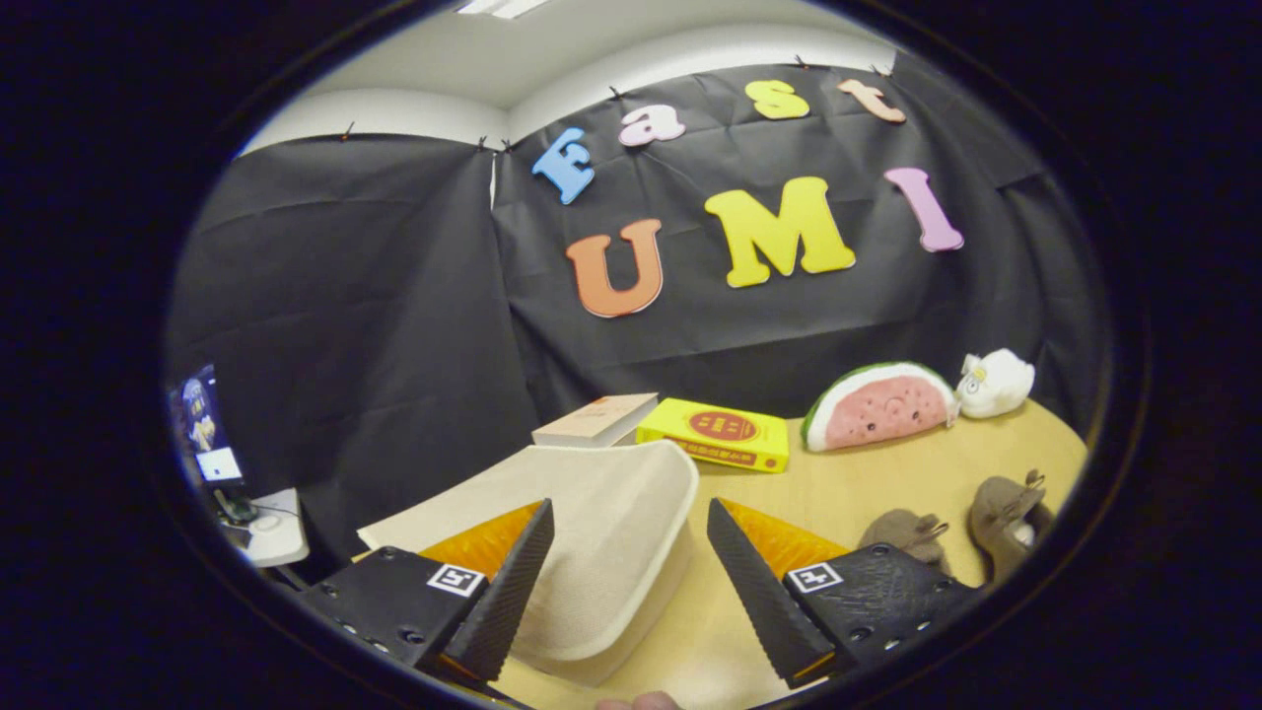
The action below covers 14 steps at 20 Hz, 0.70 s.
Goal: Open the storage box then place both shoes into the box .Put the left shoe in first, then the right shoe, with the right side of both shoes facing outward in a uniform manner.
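**Open claw at the cream box, shoes off to the right**

The claw [631,582] is spread wide and holds nothing. Its two black ribbed fingers [513,592] stand well apart, with orange panels behind them. The cream storage box [601,552] sits on the tabletop [887,483] between the fingers and a little toward the left one. Its rounded front rim lies in the gap, and its pale flat top slopes away beyond the fingertips. The left finger overlaps the box's near edge in this view; whether it touches cannot be told. The right finger is clear of the box, over bare wood.

The two brown shoes [1006,513] lie on the tabletop to the right of the right finger, close beside each other, toes pointing roughly away. The nearer one [902,532] is partly hidden behind the right finger's black mount. Which is the left shoe and which the right cannot be told.

Beyond the box, against the black cloth wall [375,325], lie a tan book [596,419] and, just beside it, a yellow book [720,434]. Farther right stand a watermelon-slice plush [877,406] and a small white plush [996,383], nearly touching.

Off the tabletop's left side are a small lit screen [202,424] and a white stand [276,532]. A fingertip [641,702] shows at the near edge, below the fingers.
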{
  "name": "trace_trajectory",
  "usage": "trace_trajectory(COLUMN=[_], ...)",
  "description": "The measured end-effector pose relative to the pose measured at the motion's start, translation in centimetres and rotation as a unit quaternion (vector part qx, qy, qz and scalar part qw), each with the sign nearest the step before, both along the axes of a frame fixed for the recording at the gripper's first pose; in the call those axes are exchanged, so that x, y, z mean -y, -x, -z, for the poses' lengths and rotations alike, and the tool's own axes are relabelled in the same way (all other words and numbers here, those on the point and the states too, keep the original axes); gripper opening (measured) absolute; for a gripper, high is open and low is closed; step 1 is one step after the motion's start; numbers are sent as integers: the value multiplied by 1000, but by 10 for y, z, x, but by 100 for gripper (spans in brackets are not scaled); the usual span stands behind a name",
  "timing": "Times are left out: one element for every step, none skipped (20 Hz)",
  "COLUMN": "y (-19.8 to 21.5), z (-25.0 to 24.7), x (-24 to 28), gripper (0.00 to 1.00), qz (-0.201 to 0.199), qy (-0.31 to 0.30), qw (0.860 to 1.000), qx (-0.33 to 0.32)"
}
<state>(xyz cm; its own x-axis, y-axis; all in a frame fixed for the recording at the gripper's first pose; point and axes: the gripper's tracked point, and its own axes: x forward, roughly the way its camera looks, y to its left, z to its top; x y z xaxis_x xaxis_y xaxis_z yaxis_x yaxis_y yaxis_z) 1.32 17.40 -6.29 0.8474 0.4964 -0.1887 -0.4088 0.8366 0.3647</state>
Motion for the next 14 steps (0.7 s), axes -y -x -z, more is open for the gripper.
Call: trace_trajectory(y=[1,2,4,3,3,2,2,2,3,0,2,3,6,7], z=[6,10,13,15,22,27,31,32,34,36,37,38,39,38], x=[-6,-11,-13,-13,-13,-13,-14,-16,-18,-18,-20,-23,-26,-28], gripper=[95,95,95,95,95,95,95,95,96,95,96,95,95,95], qz=[-10,-20,-29,-33,-36,-38,-43,-47,-52,-57,-63,-69,-77,-82], qy=[-8,-18,-34,-51,-65,-77,-97,-119,-137,-153,-170,-186,-202,-217], qw=[1000,999,999,997,996,994,991,987,983,978,973,967,961,955], qx=[-10,-19,-29,-41,-55,-70,-85,-100,-114,-128,-142,-158,-172,-183])
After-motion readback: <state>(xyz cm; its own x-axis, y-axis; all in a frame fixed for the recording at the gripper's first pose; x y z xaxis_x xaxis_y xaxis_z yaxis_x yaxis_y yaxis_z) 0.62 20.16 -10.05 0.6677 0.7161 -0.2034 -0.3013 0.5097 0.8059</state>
